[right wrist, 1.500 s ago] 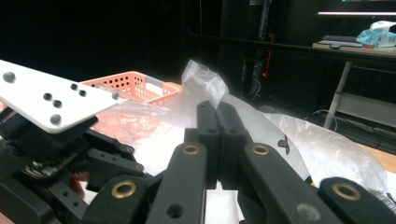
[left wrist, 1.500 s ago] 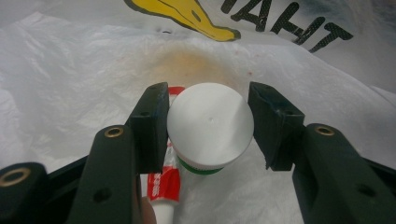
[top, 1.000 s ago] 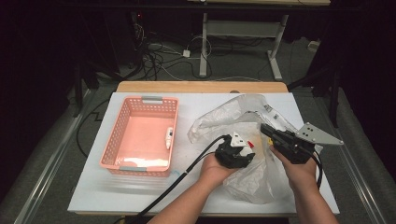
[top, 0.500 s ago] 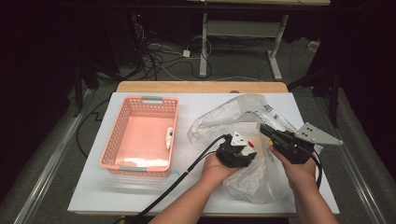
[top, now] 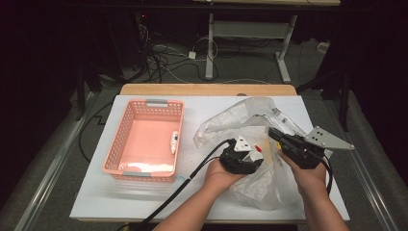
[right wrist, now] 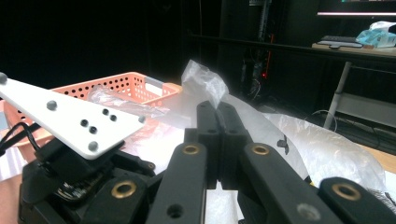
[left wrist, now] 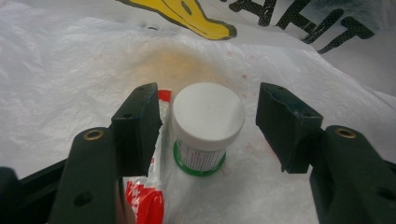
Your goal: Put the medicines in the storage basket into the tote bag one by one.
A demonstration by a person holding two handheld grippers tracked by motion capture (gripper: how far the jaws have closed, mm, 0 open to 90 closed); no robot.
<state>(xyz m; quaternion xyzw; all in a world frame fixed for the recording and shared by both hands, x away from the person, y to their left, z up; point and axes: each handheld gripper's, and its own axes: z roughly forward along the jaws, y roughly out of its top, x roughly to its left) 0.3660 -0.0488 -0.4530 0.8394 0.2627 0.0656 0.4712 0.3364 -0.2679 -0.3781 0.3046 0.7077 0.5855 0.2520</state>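
"One item was in the basket [top: 144, 139] so far, a small white tube [top: 173, 142] lying near its right wall. Everything else I could see was in the bag [top: 250, 120]."

"And the hands?"

"Right gripper [right wrist: 217, 114] was pinched shut on a fold of the bag's edge, holding the mouth up. From the high camera it sat at about three o'clock of the left gripper [top: 250, 155], which was poked into the opening."

"Had the left one got anything?"

"Not yet, I'd say. Its jaws had just been opening, and they stood apart on either side of a jar [left wrist: 204, 128], white lid up, green rim at the base. Neither pad pressed on it; there was a clear gap at the right one. A red packet [left wrist: 145, 198] lay just beside the jar, at its nine o'clock, partly behind the left jaw."

"So where did that leave the job?"

"Early, by my reckoning. Emptying the bag into the basket looked like the aim: one piece across, jar lined up but ungripped, packet waiting. How much more lay deeper in the bag I couldn't tell."
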